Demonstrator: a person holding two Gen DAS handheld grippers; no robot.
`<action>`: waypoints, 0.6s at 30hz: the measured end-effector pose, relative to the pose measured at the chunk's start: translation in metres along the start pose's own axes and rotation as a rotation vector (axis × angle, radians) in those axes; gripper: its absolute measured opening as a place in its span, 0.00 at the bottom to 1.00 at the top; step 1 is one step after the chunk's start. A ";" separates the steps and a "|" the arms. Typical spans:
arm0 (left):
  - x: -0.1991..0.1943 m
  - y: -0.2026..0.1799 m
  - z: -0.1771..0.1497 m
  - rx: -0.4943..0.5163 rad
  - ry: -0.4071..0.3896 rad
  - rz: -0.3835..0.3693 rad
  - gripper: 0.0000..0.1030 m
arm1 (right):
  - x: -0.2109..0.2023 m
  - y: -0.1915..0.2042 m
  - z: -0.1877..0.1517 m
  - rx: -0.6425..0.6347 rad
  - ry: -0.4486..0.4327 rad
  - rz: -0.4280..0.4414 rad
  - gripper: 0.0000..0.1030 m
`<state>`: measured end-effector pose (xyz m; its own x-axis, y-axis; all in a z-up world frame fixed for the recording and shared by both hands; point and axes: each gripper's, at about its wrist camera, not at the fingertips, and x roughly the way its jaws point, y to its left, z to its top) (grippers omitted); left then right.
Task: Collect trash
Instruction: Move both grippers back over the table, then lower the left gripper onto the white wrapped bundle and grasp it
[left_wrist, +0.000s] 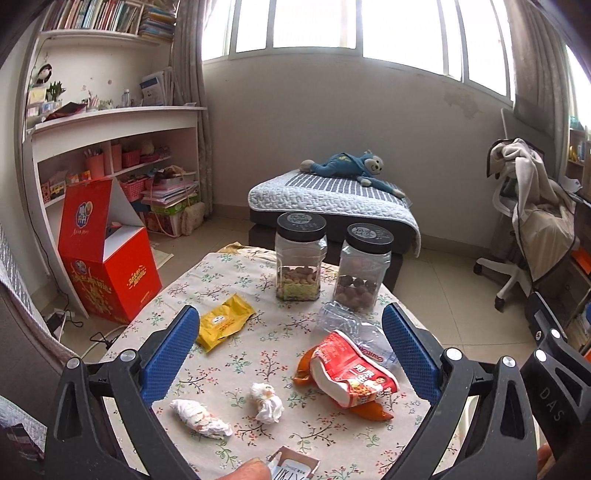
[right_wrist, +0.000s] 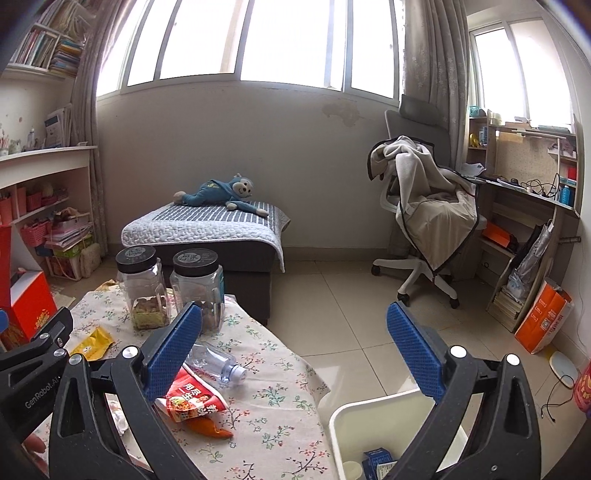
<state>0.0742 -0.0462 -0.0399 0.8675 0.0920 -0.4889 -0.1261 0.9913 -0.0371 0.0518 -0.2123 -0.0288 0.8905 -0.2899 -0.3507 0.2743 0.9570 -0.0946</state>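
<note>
Jaws of left gripper (left_wrist: 291, 350) and right gripper (right_wrist: 295, 350) gape wide, holding nothing.

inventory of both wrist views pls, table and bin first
jars: 2, clear with black lids, far end of table
plastic bottle: 1, clear, lying by the jars
snack bag: 1, red and white, table right
yellow packet: 1, table left
tissue wads: 2, white, near edge
carton: 1, brown and white, near edge, cut off
bin: 1, white, floor right of table, blue box inside
left gripper: jaws open
right gripper: jaws open
</note>
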 end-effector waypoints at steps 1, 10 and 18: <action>0.004 0.007 -0.002 -0.007 0.015 0.017 0.93 | 0.001 0.007 0.000 -0.010 0.009 0.010 0.93; 0.073 0.088 -0.047 -0.119 0.309 0.192 0.93 | 0.018 0.055 -0.003 -0.082 0.114 0.101 0.93; 0.130 0.143 -0.107 -0.295 0.631 0.226 0.92 | 0.066 0.080 -0.038 -0.030 0.485 0.240 0.93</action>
<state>0.1170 0.0976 -0.2018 0.3740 0.1317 -0.9180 -0.4709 0.8797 -0.0656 0.1189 -0.1547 -0.0950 0.6554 -0.0308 -0.7547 0.0665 0.9976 0.0169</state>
